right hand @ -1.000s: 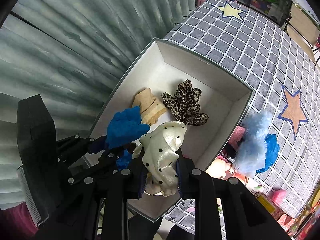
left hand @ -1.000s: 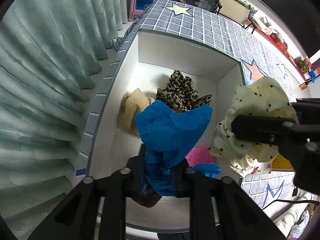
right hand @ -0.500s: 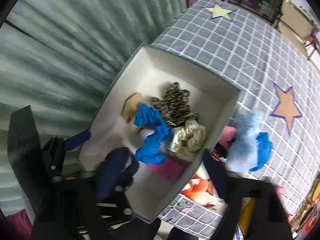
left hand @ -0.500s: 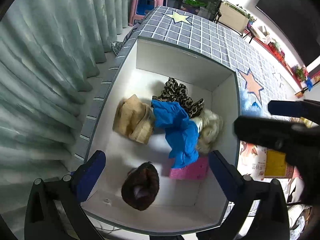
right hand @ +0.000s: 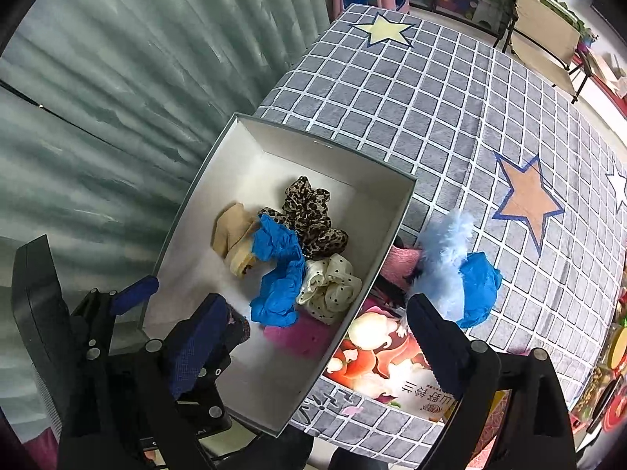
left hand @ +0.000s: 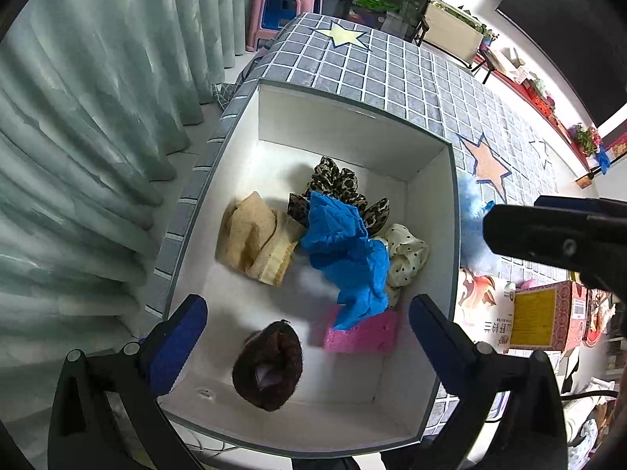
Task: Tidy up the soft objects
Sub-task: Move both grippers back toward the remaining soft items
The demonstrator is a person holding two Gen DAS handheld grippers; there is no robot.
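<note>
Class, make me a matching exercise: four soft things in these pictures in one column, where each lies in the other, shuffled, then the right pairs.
1. crumpled bright blue cloth
2. dark brown knitted pouch
3. fluffy light blue plush
4. beige folded cloth

A. outside the white box, on the grey checked cover
B. box, near corner
C. atop the pile
D. box, curtain side

1-C, 2-B, 3-A, 4-D
</note>
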